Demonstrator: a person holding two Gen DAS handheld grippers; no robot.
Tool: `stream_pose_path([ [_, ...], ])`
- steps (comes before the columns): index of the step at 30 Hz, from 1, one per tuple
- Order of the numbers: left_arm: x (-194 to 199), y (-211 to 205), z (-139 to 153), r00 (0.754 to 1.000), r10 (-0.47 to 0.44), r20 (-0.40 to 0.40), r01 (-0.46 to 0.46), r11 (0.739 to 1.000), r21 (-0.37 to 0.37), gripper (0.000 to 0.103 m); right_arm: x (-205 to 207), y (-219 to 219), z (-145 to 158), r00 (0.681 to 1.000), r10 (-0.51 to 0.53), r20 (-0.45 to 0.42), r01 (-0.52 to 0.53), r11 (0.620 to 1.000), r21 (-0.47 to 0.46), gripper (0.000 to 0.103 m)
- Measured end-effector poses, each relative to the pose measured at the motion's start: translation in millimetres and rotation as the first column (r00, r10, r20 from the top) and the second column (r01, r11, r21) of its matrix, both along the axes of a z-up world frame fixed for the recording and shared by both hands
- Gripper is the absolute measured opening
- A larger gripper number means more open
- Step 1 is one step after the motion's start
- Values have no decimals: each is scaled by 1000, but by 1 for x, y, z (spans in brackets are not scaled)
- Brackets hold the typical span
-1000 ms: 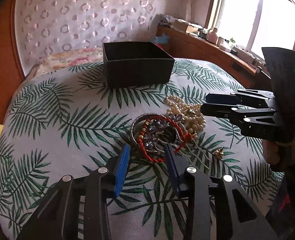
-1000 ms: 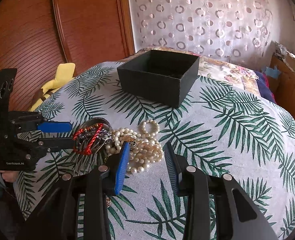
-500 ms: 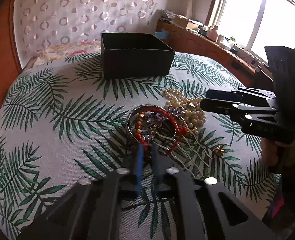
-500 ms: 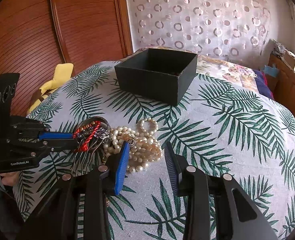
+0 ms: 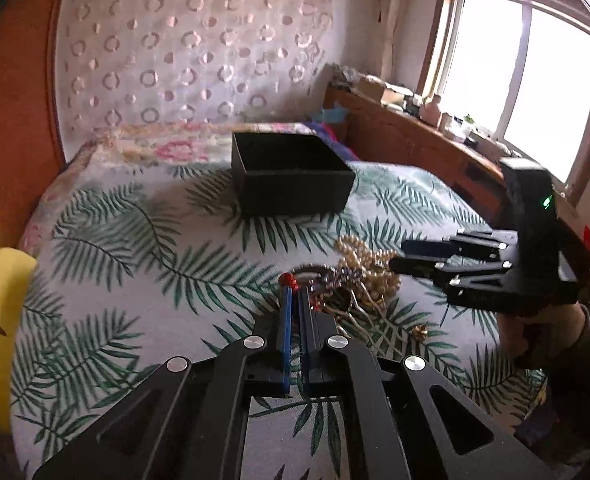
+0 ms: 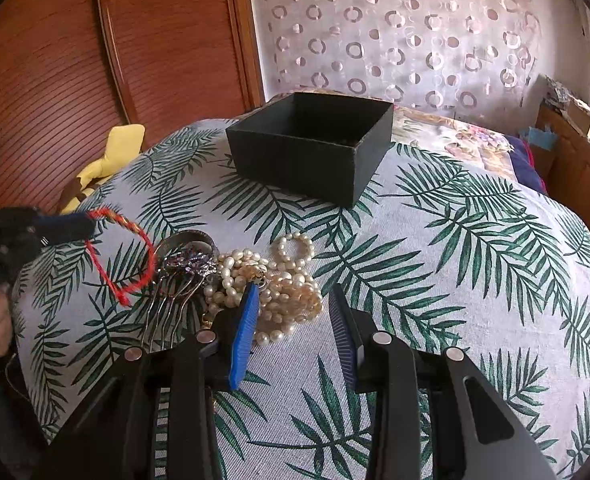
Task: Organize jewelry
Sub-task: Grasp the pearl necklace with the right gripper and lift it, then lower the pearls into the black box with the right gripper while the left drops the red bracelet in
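Pinching twisted red cord bracelet (image 6: pixel 135 256), left gripper (image 5: pixel 293 290), right gripper (image 6: pixel 293 308) spread over knobbly pearls (image 6: pixel 279 280).

Home bedroom: bed (image 6: pixel 475 240), curtain (image 5: pixel 191 60), window (image 5: pixel 515 80).

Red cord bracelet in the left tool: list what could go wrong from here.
1. The left tool pinches the red cord bracelet only at one end; the loop dangles and could slip out on the way to the black box.
2. Its low end hangs close to the hair comb and metal bangle, so it may snag and drag them.
3. The open right tool sits by the pearl strands and could scatter them.
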State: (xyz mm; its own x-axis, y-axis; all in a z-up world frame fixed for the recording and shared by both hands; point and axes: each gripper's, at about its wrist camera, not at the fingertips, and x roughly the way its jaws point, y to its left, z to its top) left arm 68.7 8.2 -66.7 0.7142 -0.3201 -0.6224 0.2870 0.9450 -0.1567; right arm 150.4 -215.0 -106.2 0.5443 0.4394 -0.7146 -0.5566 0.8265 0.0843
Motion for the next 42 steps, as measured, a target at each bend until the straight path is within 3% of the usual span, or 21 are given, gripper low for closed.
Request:
stream_pose_path([
  [6,-9,4,15,999,3,42,-2,1000,-10,2,2,7,-3,1000,18,-2,-18,999,-30,39],
  [16,-13,4,12,999,1,43,0,1000,-12,2,14,0,-11,995,24,-98,-22,1000,22,39],
  [19,-12,3,9,999,0,38,0,1000,-11,2,12,-1,-10,994,33,-103,-29,999,36,25],
  [22,-11,2,8,999,1,36,0,1000,-7,2,10,-4,-5,995,42,-89,-37,998,56,13],
  [25,-10,2,8,999,-1,37,1,1000,-8,2,8,-7,6,997,46,-65,-40,995,88,9],
  [42,-8,7,21,997,11,80,-10,1000,-12,2,-10,-11,86,989,58,134,-77,987,141,9],
])
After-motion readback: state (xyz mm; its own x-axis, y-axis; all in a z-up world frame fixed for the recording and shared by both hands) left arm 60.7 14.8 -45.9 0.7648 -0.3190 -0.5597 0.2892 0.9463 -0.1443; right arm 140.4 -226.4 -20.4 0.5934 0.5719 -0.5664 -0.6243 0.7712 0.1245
